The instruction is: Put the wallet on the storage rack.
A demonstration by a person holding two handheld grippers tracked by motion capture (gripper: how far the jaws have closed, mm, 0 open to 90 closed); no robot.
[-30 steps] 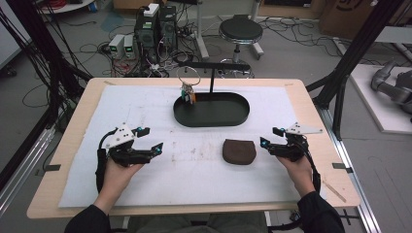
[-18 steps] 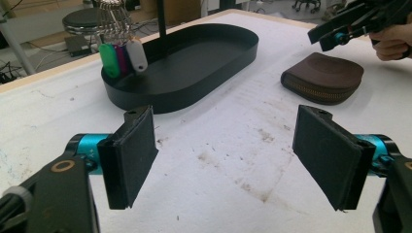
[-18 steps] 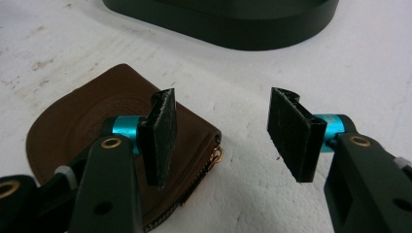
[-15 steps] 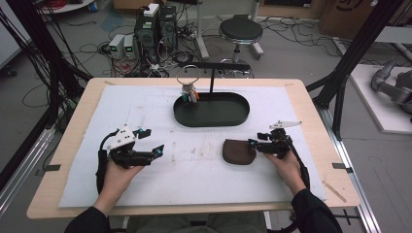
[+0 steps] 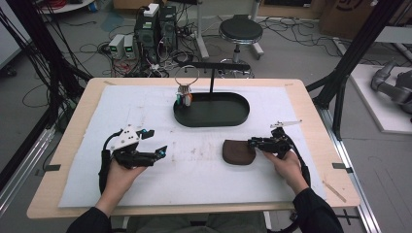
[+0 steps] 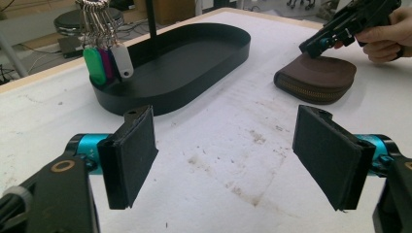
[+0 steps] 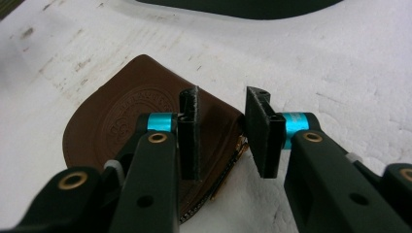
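Right gripper (image 5: pixel 253 142): my jaws have just been closing and now stand narrow, straddling the right edge of the brown pouch (image 5: pixel 238 151); a gap shows between the pads, and I cannot tell if they press.
Pouch: flat on the white mat (image 5: pixel 145 107), just in front of the black tray (image 5: pixel 212 119).
Left gripper (image 5: pixel 156 144): I hold it wide, nothing between.
Open room: bare mat between my two grippers.
Edges: pouch sits well inside the table edge (image 5: pixel 194 209).
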